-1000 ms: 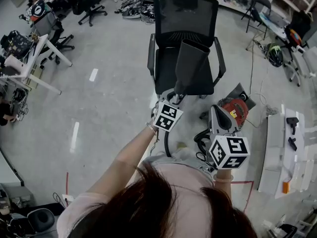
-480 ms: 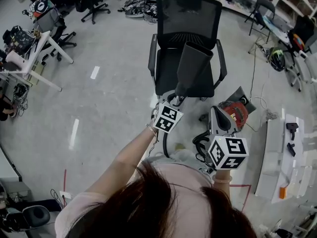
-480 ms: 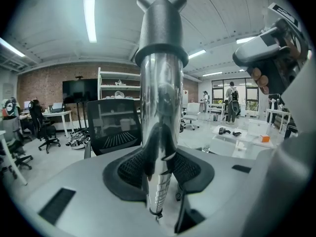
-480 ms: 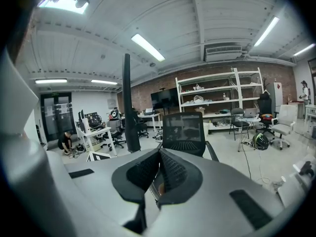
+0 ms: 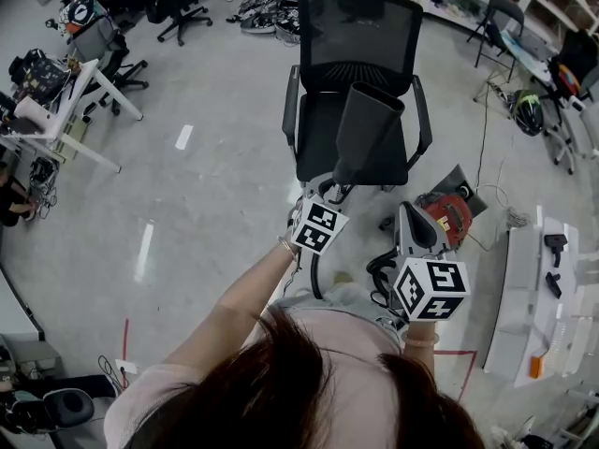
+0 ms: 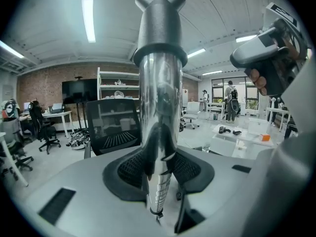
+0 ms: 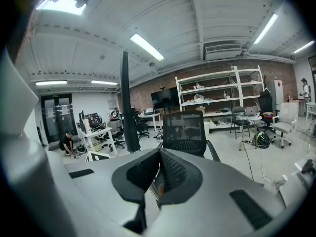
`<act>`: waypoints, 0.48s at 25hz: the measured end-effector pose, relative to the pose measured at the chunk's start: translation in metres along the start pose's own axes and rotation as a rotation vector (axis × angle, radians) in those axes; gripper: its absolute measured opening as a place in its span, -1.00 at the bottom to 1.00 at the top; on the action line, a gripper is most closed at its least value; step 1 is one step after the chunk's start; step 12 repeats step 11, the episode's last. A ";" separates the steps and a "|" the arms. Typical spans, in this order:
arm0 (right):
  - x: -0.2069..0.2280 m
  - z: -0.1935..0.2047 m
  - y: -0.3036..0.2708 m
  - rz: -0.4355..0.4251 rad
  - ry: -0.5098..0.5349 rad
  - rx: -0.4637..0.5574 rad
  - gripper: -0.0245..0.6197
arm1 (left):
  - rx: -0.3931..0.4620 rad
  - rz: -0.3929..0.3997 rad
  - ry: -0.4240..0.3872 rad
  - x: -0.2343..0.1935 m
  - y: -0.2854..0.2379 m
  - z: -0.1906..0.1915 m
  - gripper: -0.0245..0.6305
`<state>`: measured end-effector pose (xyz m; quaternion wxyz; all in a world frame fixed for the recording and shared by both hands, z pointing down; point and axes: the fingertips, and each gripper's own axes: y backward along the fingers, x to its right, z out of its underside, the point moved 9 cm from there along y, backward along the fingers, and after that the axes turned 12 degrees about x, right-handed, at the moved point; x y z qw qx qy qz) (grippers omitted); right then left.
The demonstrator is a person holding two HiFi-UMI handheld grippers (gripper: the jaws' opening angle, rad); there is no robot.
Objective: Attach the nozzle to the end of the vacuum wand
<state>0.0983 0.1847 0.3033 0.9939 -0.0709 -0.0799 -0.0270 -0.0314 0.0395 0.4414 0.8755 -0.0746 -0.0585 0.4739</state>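
Observation:
A chrome vacuum wand (image 6: 157,132) stands upright between the jaws of my left gripper (image 6: 159,167), which is shut on it. A dark grey nozzle (image 5: 367,134) sits on the wand's upper end, its collar (image 6: 159,38) over the tube and its wide mouth pointing up. In the head view my left gripper (image 5: 332,190) is in front of the chair. My right gripper (image 5: 412,221) is to its right, apart from the wand. Its jaws (image 7: 159,174) are shut with nothing between them. The nozzle (image 7: 127,102) shows edge-on in the right gripper view.
A black mesh office chair (image 5: 356,36) stands just beyond the nozzle. The red vacuum body (image 5: 447,211) lies on the floor at the right, with a black hose (image 5: 314,269) below the grippers. A white table (image 5: 529,288) with tools is further right. Desks and chairs (image 5: 65,92) stand left.

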 end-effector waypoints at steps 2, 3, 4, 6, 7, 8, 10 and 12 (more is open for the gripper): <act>0.002 0.000 -0.001 -0.001 0.000 0.000 -0.84 | 0.001 0.001 0.000 -0.001 -0.002 -0.001 -0.47; 0.003 0.000 -0.002 -0.001 -0.001 0.002 -0.84 | 0.000 0.002 0.000 -0.001 -0.003 0.000 -0.47; 0.004 0.001 -0.002 -0.002 -0.003 0.004 -0.84 | -0.002 0.003 0.000 -0.001 -0.004 0.000 -0.47; 0.006 0.002 -0.003 -0.004 -0.010 0.007 -0.85 | -0.006 0.004 0.000 -0.001 -0.005 0.000 -0.47; 0.007 0.002 -0.003 -0.006 -0.013 0.006 -0.84 | -0.006 0.003 0.000 -0.001 -0.006 0.000 -0.47; 0.007 0.003 -0.003 -0.009 -0.013 0.004 -0.85 | -0.005 0.002 0.000 -0.002 -0.006 0.000 -0.47; 0.007 0.004 -0.004 -0.014 -0.007 0.000 -0.85 | -0.003 -0.002 0.001 -0.002 -0.007 0.001 -0.47; 0.006 0.004 -0.004 -0.016 -0.003 -0.001 -0.84 | -0.002 -0.003 0.002 -0.003 -0.007 0.001 -0.47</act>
